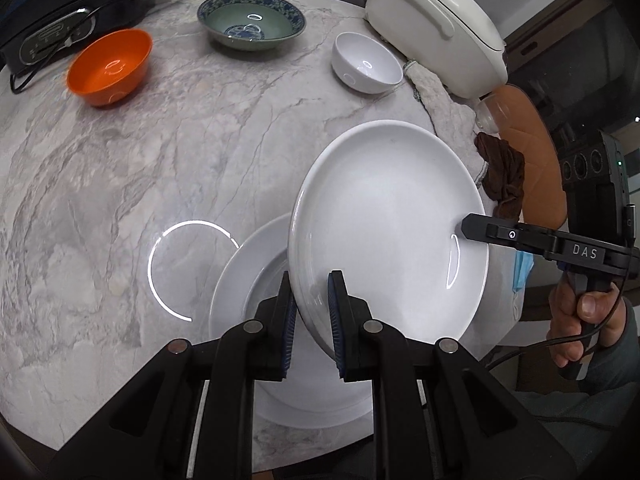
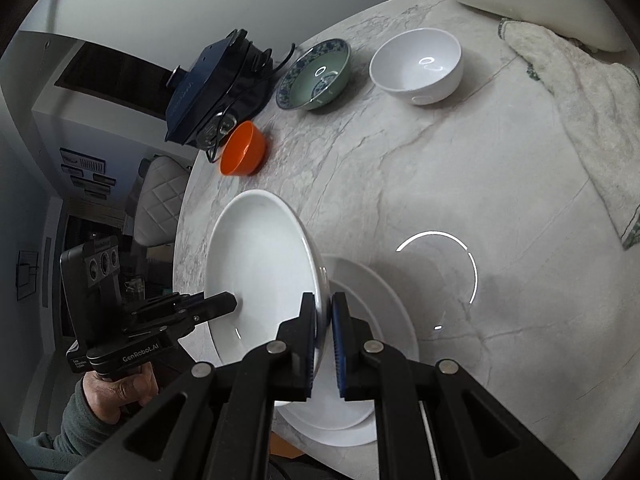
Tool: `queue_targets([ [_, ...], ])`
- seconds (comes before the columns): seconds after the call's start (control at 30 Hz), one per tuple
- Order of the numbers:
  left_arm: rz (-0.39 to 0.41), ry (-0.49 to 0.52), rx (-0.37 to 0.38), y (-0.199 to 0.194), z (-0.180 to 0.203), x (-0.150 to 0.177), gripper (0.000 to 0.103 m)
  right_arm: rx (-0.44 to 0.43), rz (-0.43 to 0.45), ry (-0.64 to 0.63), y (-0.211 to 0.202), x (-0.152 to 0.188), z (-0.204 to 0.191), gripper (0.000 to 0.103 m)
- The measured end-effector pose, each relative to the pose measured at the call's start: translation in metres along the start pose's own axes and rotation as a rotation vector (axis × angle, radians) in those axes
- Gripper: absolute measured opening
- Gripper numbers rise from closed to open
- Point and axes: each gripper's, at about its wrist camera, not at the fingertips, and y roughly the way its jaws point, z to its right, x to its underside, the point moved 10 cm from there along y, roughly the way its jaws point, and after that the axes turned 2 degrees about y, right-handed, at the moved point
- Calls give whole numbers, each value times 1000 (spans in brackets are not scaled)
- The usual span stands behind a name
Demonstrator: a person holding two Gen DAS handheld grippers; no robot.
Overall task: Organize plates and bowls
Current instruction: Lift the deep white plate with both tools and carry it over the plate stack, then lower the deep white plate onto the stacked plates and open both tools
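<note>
Left gripper [image 1: 313, 307] and right gripper [image 2: 324, 322] each clamp opposite rims of a tilted white plate [image 1: 392, 220], concave face up.

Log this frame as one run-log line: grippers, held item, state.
left gripper: shut on white plate rim | right gripper: shut on opposite rim | plate: tilted above second plate | bowls: untouched on marble table
</note>
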Motion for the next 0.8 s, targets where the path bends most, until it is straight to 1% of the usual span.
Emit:
queue_targets([
  [0.1,-19,-14,-4,3,-10,25,14,4,-25,3,11,18,-5,10],
  [0.23,-50,-32,3,16,-16,56,14,22,-52,14,22,43,-1,10],
  [0.37,-79,-31,-9,34,-21,79,14,40,-66,31,34,54,7,11],
  [0.57,-101,-27,-27,55,-25,87,14,77,-78,37,49,64,23,10],
  [0.8,-115,-10,-51,71,-25,83,14,115,-100,25,63,69,38,10],
])
